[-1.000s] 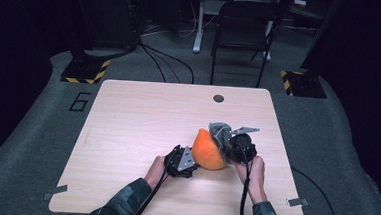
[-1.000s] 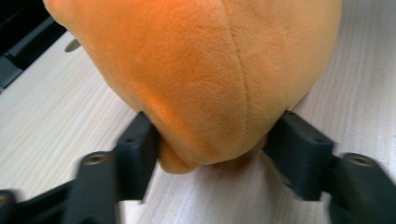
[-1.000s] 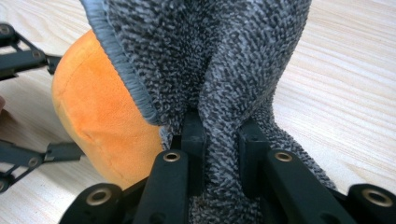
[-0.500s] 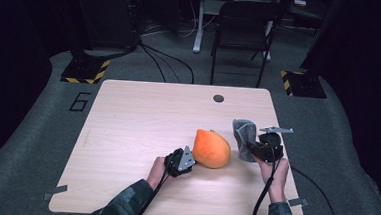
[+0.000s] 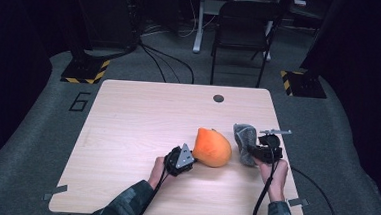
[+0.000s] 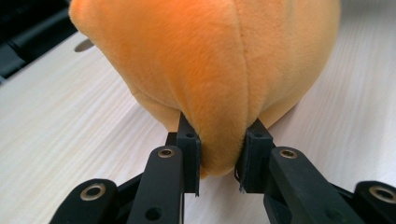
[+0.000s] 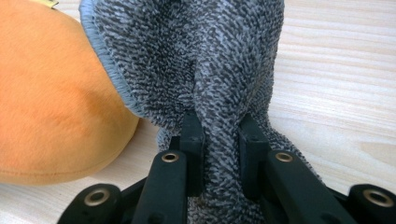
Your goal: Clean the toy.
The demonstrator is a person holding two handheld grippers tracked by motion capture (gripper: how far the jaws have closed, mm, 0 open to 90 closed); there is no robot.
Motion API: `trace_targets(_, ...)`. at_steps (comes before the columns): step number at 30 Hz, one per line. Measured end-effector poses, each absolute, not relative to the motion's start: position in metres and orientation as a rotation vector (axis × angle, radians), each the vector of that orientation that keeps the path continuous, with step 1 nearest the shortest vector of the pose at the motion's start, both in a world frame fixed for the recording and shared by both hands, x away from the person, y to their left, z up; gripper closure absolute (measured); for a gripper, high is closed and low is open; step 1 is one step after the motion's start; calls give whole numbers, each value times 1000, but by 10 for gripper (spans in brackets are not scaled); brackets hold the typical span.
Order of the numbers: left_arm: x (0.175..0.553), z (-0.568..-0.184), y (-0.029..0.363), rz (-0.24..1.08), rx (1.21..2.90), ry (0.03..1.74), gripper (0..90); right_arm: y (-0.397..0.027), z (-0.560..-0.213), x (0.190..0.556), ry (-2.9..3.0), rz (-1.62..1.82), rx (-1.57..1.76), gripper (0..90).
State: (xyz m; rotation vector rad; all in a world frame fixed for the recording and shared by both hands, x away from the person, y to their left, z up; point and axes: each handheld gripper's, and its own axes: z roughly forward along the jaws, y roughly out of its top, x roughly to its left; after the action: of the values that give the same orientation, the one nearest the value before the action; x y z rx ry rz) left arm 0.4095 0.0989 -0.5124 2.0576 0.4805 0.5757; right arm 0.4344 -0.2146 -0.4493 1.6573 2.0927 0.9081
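Note:
An orange plush toy (image 5: 212, 147) lies on the wooden table (image 5: 143, 114), right of centre. My left gripper (image 5: 188, 160) sits at its near left side; its jaws have just been closing and now pinch a fold of the orange plush toy (image 6: 210, 70) between the pads. A grey terry cloth (image 5: 245, 141) hangs bunched just right of the toy, apart from it in the high view. My right gripper (image 5: 252, 152) is shut on the grey cloth (image 7: 205, 56), with the fabric squeezed between both jaws (image 7: 219, 154). The orange toy (image 7: 51, 107) shows at the left behind the cloth.
A small dark round hole (image 5: 218, 98) marks the table's far edge. A black chair (image 5: 243, 30) stands beyond the table, with cables on the floor. Black-and-yellow floor blocks (image 5: 85, 71) lie at the back left and back right.
My right gripper has carried the grey cloth off the toy to the right. The left gripper has stayed at the toy's near left side, jaws closing onto the plush.

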Motion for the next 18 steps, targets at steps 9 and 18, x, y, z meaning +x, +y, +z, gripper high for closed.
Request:
trace_targets(9,408,-479,107,400,2001,627,741,-221,-441,431,2064,943,1649,765)
trace_targets(18,411,-475,109,228,2019,766,732,-205,-410,419,2057,996,1550,765)
